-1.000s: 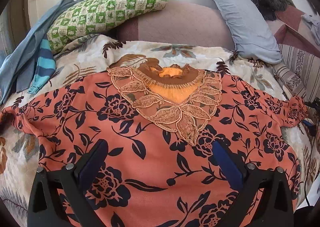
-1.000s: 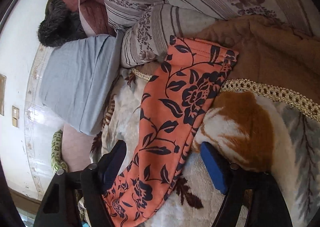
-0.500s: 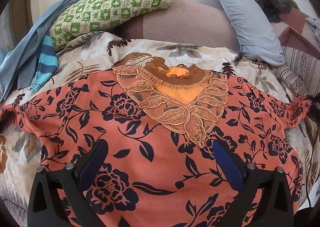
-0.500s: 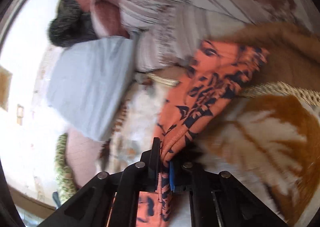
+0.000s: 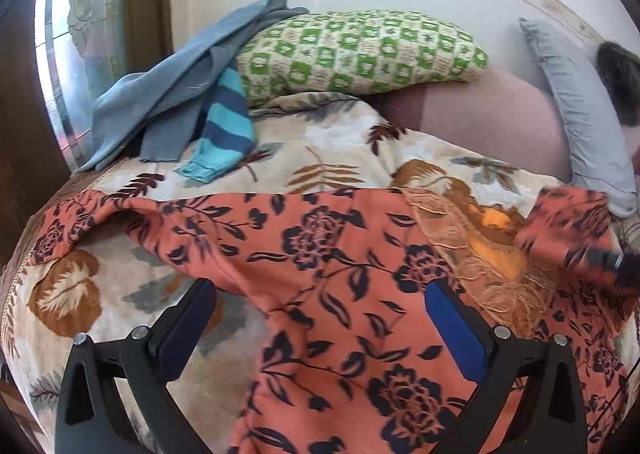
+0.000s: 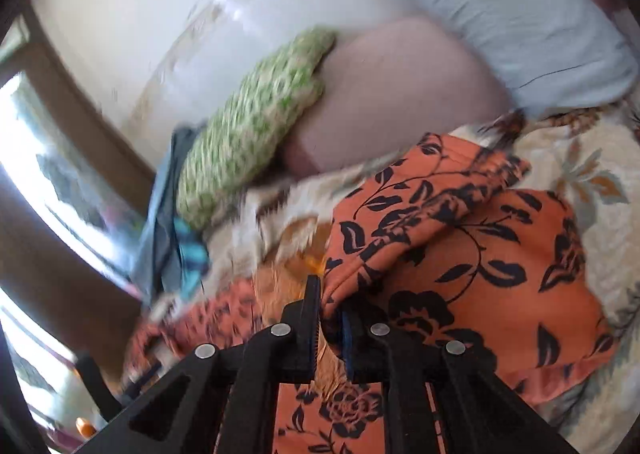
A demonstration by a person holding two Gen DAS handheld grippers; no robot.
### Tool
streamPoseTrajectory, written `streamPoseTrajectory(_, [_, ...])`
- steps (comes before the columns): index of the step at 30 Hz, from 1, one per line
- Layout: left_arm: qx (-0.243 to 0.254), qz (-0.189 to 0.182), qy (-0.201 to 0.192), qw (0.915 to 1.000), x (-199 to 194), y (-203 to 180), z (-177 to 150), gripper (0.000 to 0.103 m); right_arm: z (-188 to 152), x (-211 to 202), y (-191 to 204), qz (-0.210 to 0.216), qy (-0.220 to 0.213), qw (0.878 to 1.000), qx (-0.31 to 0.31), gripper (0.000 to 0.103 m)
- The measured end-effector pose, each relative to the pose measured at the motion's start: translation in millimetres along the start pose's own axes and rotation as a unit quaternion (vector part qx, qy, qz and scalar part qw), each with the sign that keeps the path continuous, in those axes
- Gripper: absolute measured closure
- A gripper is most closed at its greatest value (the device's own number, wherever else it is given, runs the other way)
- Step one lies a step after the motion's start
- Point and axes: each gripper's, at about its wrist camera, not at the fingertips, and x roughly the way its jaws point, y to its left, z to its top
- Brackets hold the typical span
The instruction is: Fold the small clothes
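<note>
Since a second ago, my right tongs have closed on the blouse's sleeve and carried it off the far side of the bed, in over the blouse's body; half a second back the sleeve was still stretched out sideways. My left view has also slid sideways, so the blouse's other sleeve now shows at 9 o'clock.

In the right wrist view, the right tongs are clamped together on a pinch of orange cloth at the base of the sleeve. The sleeve rises from the pinch toward 1 o'clock and lies doubled over the blouse. The scene is blurred toward 9 o'clock.

In the left wrist view, the left tongs stand wide apart, gripping nothing, hovering over the blouse. The blouse is orange with dark flowers and lies spread on the bed's leaf-patterned blanket. Its lace collar sits at 3 o'clock. The folded sleeve and the right tongs appear as a blur at the 3 o'clock edge.

Beyond the blouse, at 12 o'clock, a green checked pillow lies against the wall. A blue garment with a striped cuff rests at 10 o'clock, and a grey pillow leans at 2 o'clock.
</note>
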Motion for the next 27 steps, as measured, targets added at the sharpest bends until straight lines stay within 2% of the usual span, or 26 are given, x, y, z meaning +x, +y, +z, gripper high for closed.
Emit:
streamPoseTrajectory(1, [-0.008,0.01,0.002,0.9999,3,10,1,0.0,-14,36,18,-0.014,0.057,0.998,-0.02,0.09])
streamPoseTrajectory(3, [-0.023,0.025,0.009,0.9994,8,26,2,0.0,-53,98,43,-0.071,0.165,0.981,-0.074,0.088])
streamPoseTrajectory(4, [-0.027,0.03,0.013,0.9991,11,32,2,0.0,-69,111,54,-0.112,0.166,0.973,-0.114,0.087])
streamPoseTrajectory(5, [-0.032,0.034,0.015,0.9988,12,36,2,0.0,-77,108,67,-0.141,0.127,0.969,-0.16,0.087])
streamPoseTrajectory(6, [-0.037,0.036,0.018,0.9985,14,40,1,0.0,-84,104,78,-0.162,0.108,0.96,-0.201,0.086])
streamPoseTrajectory(7, [-0.043,0.033,0.022,0.9983,16,42,1,0.0,-88,101,84,-0.174,0.104,0.952,-0.23,0.082])
streamPoseTrajectory(9, [-0.051,0.023,0.032,0.9979,18,43,2,0.0,-96,90,83,-0.173,0.098,0.947,-0.253,0.074])
streamPoseTrajectory(10, [-0.053,0.02,0.034,0.9978,18,43,3,0.0,-98,84,80,-0.173,0.094,0.947,-0.254,0.063])
streamPoseTrajectory(11, [-0.054,0.02,0.033,0.9978,17,43,4,0.0,-98,76,75,-0.173,0.087,0.949,-0.251,0.042])
streamPoseTrajectory(12, [-0.056,0.02,0.029,0.9978,16,42,6,0.0,-96,66,71,-0.17,0.073,0.952,-0.243,0.035])
streamPoseTrajectory(13, [-0.058,0.02,0.024,0.9978,14,43,7,0.0,-91,60,73,-0.162,0.059,0.957,-0.233,0.033])
streamPoseTrajectory(17, [-0.067,0.015,0.024,0.9974,17,46,7,0.0,-66,33,55,-0.121,0.03,0.977,-0.175,0.033])
streamPoseTrajectory(18, [-0.071,0.006,0.02,0.9973,18,45,7,0.0,-49,30,52,-0.12,0.021,0.979,-0.162,0.033])
streamPoseTrajectory(22, [-0.062,-0.058,0.01,0.9963,25,27,14,0.0,-41,-3,17,-0.102,-0.03,0.992,-0.064,0.033])
streamPoseTrajectory(25, [-0.025,-0.088,-0.003,0.9958,34,3,22,0.0,-52,-34,-22,-0.068,-0.082,0.994,0.025,0.034])
streamPoseTrajectory(27, [0.01,-0.104,-0.004,0.9945,41,-14,25,0.0,-60,-48,-55,-0.045,-0.112,0.989,0.089,0.04])
